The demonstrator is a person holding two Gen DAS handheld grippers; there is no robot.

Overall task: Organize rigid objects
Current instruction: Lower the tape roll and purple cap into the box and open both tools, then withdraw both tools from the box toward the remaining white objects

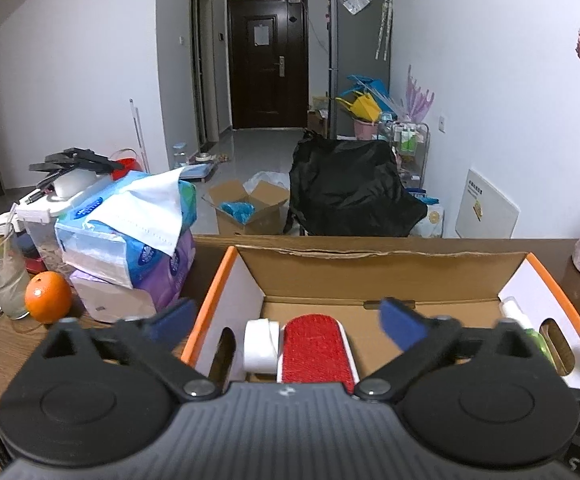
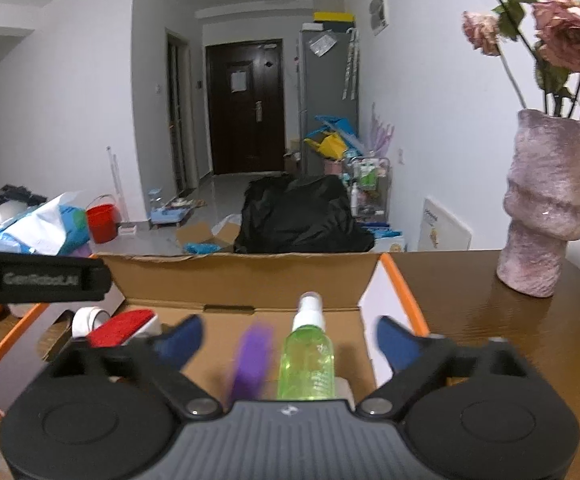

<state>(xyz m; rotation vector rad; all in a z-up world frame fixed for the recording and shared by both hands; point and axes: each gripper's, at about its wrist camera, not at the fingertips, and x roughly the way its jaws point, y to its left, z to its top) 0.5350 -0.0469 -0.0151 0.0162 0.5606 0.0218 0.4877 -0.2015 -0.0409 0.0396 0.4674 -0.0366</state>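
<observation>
Jaws wide on both sides, nothing pinched between them. Left gripper [image 1: 285, 322] hangs over the near-left end of the open cardboard box [image 1: 370, 266], blue pads spread, and below it the red lint brush [image 1: 314, 350] lies flat on the box floor with a white tape roll [image 1: 261, 345] touching its left side. Right gripper [image 2: 290, 340] is spread too, over the right end of the box: the green spray bottle [image 2: 306, 354] lies between its fingers, untouched, nozzle pointing away. Beside it a purple object [image 2: 249, 360] shows only as a blur. An orange [image 1: 47, 297] sits left of the box, a pink vase [image 2: 546, 208] stands off right.
</observation>
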